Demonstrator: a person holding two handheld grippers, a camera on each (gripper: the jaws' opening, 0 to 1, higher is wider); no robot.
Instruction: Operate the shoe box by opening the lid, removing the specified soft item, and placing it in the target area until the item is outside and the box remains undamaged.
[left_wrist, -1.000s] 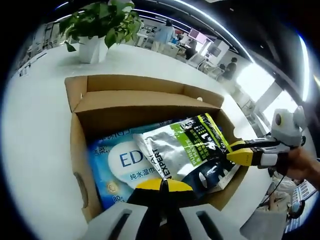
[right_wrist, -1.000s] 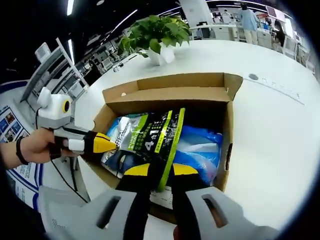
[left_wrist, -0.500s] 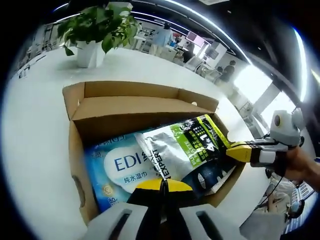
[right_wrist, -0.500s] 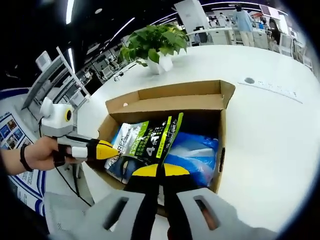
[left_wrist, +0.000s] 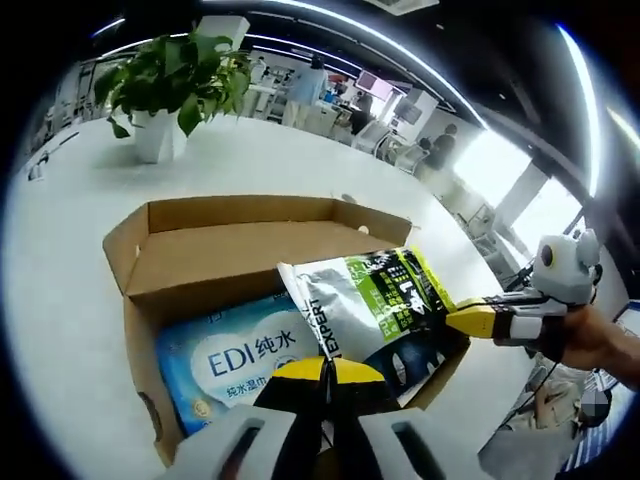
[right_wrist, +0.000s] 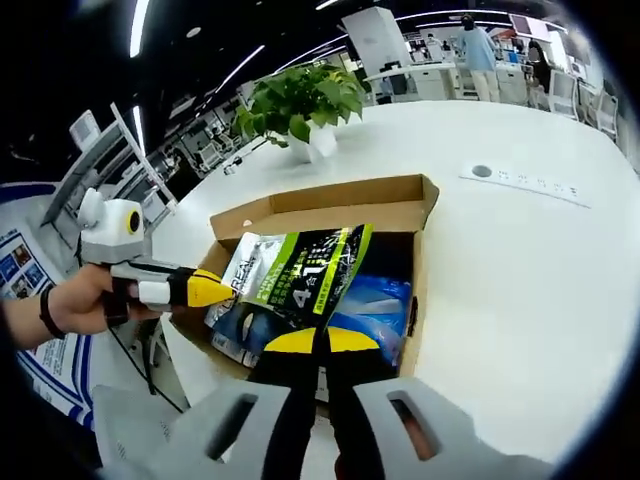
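An open cardboard shoe box (left_wrist: 190, 245) on a white table (right_wrist: 520, 270). Both the left gripper (left_wrist: 325, 368) and the right gripper (right_wrist: 318, 341), jaws closed, pinch opposite edges of a silver-green pouch (left_wrist: 370, 300), raised partly above the box, over a blue wipes pack (left_wrist: 235, 360) inside

White table (left_wrist: 60, 260): open cardboard box (left_wrist: 215, 240), potted plant (left_wrist: 165, 85).
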